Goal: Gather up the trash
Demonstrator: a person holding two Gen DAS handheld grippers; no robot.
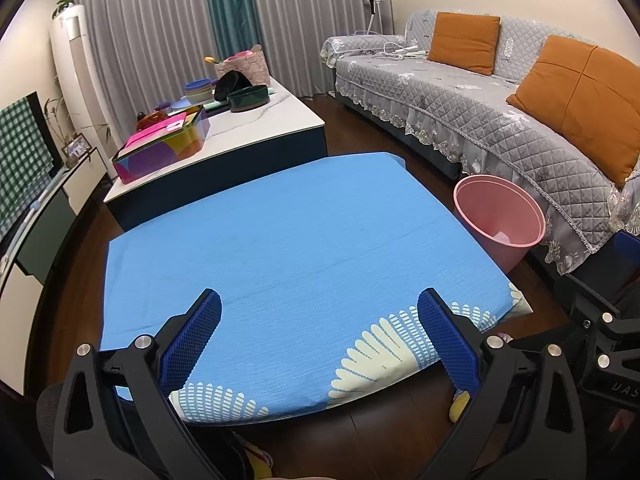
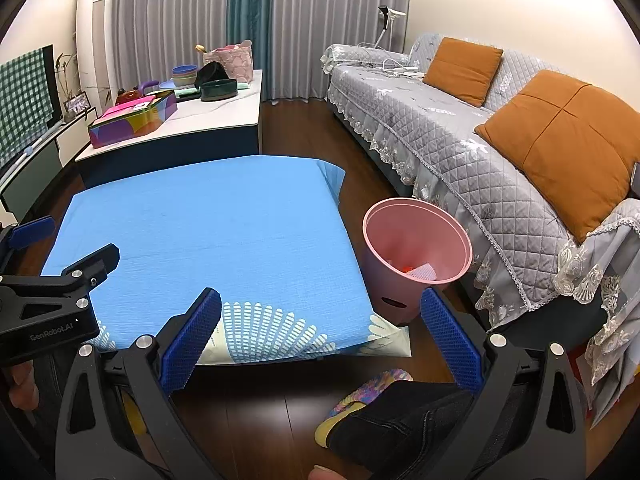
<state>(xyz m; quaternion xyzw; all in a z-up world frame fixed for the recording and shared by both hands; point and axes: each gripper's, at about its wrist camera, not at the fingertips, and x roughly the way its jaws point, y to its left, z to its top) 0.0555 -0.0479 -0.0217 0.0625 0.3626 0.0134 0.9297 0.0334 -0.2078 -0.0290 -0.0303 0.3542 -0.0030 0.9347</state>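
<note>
Both grippers wide, over table edge.

The left gripper body reads "GenRobot.AI".

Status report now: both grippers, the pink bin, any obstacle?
Left gripper open, empty, over blue table. Right gripper open, empty. Pink bin upright beside table, scraps inside. No trash visible on table; nothing blocking.

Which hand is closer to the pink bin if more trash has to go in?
Right. The bin stands on the floor at the table's right side, just ahead of the right gripper. The left gripper faces the table, farther away. Both jaws are open and empty.
</note>
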